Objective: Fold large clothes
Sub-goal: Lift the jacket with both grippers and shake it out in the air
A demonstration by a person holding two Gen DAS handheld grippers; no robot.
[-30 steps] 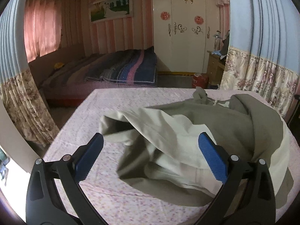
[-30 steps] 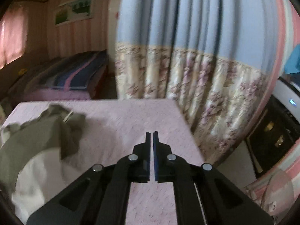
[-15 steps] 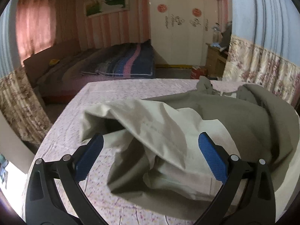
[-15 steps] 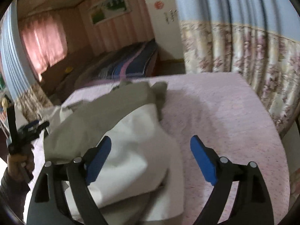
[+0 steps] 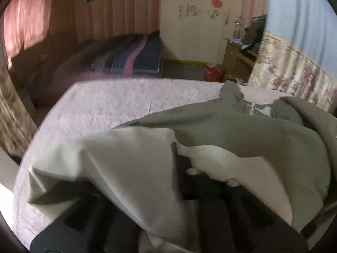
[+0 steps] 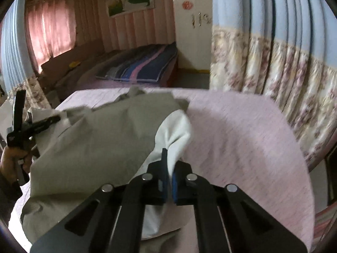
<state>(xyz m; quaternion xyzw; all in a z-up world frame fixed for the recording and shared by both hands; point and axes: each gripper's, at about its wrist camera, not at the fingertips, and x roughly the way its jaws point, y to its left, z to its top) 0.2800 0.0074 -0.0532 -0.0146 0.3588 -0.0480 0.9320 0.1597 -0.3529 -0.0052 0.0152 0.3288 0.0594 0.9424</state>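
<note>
Left wrist: crumpled olive-grey garment with pale lining [image 5: 242,139] lies on the pink quilted tabletop [image 5: 109,103]; a fold is draped over the left gripper [image 5: 179,168], fingers mostly buried, looks clamped on cloth. Half a second ago it was wide open above the fabric.

Right wrist: only this view shows the right gripper [image 6: 168,181], blue pads [image 6: 174,184] pinched on the garment's white lining. It was wide open before. Left gripper visible far left, gripping the garment's other edge.
</note>
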